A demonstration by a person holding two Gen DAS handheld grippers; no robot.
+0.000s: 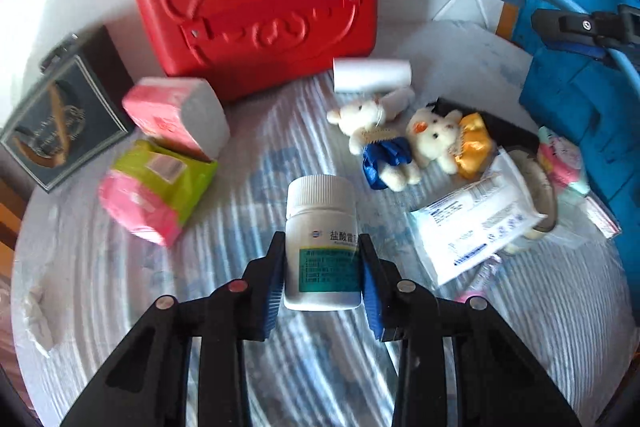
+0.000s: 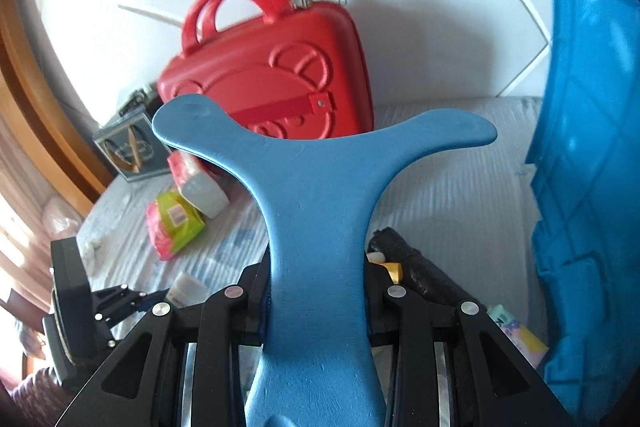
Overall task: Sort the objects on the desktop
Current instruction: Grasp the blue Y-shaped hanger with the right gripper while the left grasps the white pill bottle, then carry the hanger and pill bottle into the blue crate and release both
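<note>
Left wrist view is showing the white pill bottle [image 1: 321, 241] pinched upright between the blue pads of the left claw [image 1: 322, 267], lifted clear of the striped worktop [image 1: 240, 367], which is reading as a carry toward wherever medicines belong. Beyond it, two little plush toys [image 1: 404, 143] are lying side by side, touching, with a white roll [image 1: 372, 75] just behind them and a plastic packet of wipes [image 1: 472, 227] to their right. On the left, a pink tissue pack [image 1: 176, 115] is leaning on a green and pink pack [image 1: 156, 195], beside a dark box [image 1: 60, 131]. A red case [image 1: 260, 3] is standing upright at the back, possibly one destination.

Over on the right wrist view, the right claw [image 2: 316, 291] is gripping the stem of a blue T-shaped handle [image 2: 316, 187], which looks to belong to the blue bin [image 2: 588, 167] at the right; my guess is it is holding the lid open so the bottle can go in. Left claw [image 2: 132, 301] is showing low at the left edge.
</note>
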